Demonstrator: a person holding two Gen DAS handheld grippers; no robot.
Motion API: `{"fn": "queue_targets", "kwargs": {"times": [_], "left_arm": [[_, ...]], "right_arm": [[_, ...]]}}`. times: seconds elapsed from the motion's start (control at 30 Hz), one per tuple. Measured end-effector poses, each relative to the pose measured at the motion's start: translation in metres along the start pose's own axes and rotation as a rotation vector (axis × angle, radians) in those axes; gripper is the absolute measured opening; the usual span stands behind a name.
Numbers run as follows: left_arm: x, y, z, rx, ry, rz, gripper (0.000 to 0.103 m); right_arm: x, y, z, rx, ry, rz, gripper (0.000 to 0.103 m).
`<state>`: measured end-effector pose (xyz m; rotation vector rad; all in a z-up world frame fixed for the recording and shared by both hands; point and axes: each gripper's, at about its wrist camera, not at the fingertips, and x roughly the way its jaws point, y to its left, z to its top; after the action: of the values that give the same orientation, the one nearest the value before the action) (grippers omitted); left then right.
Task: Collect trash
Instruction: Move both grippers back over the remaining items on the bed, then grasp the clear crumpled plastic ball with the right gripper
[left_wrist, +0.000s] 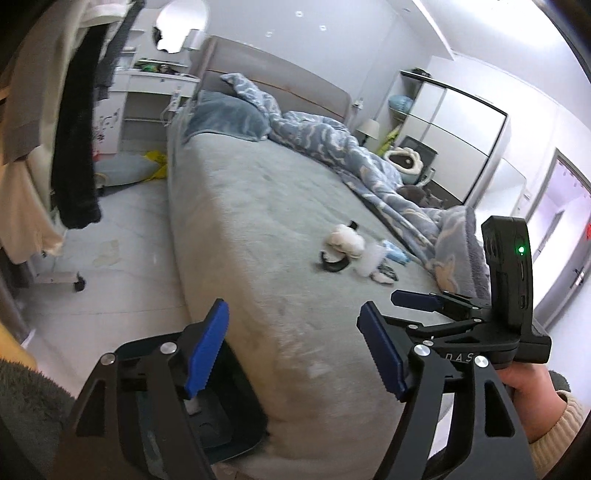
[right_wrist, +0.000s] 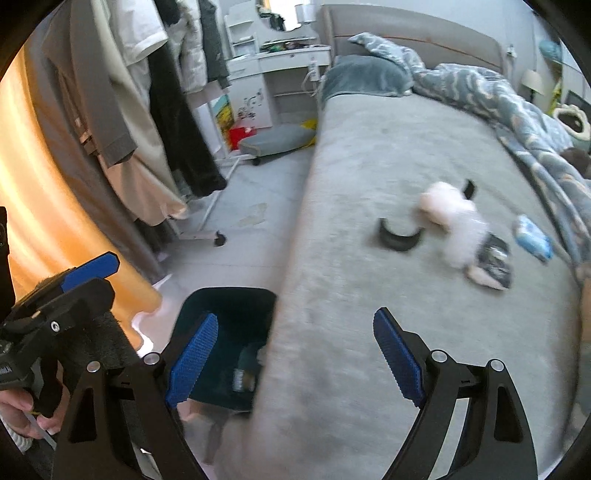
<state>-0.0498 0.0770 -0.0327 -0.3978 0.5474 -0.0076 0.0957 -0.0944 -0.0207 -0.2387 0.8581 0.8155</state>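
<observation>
White and fluffy, the crumpled tissue wad (right_wrist: 448, 212) lay on the grey bedspread (right_wrist: 369, 155), blurred in both views. Beside it sat a curved black plastic piece (right_wrist: 400, 234), a dark printed wrapper (right_wrist: 495, 264) with a white scrap under its edge, and a small light-blue packet (right_wrist: 535, 242) close to the rumpled blue patterned duvet (right_wrist: 509, 92).

My right gripper (right_wrist: 293, 356) had its blue pads (right_wrist: 397, 360) set wide apart with nothing between them; the litter lay well ahead of it and a little to the right, farther up the bed. My left gripper (left_wrist: 293, 349) was likewise spread and empty, and the same cluster (left_wrist: 351, 247) lay well ahead of it, beyond its right pad.

Down at the bed's side stood a dark teal bin (right_wrist: 229, 332), directly behind my right gripper's left finger, with a few scraps showing inside. From the left wrist view the bin (left_wrist: 229, 413) sat just under my left finger.
</observation>
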Motion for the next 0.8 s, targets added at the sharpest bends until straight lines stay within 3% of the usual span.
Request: {"fn": "queue_targets", "kwargs": {"times": [0.43, 0.6, 0.8], "left_arm": [[0.057, -0.054, 0.018, 0.129, 0.020, -0.105, 0.084], [0.082, -0.063, 0.022, 0.174, 0.043, -0.104, 0.086], [0.112, -0.062, 0.023, 0.188, 0.081, -0.081, 0.086]], "right_arm": [[-0.032, -0.086, -0.004, 0.115, -0.075, -0.081, 0.090], [-0.027, -0.115, -0.006, 0.168, -0.073, -0.103, 0.090], [-0.016, -0.122, 0.004, 0.141, -0.071, -0.085, 0.090]]}}
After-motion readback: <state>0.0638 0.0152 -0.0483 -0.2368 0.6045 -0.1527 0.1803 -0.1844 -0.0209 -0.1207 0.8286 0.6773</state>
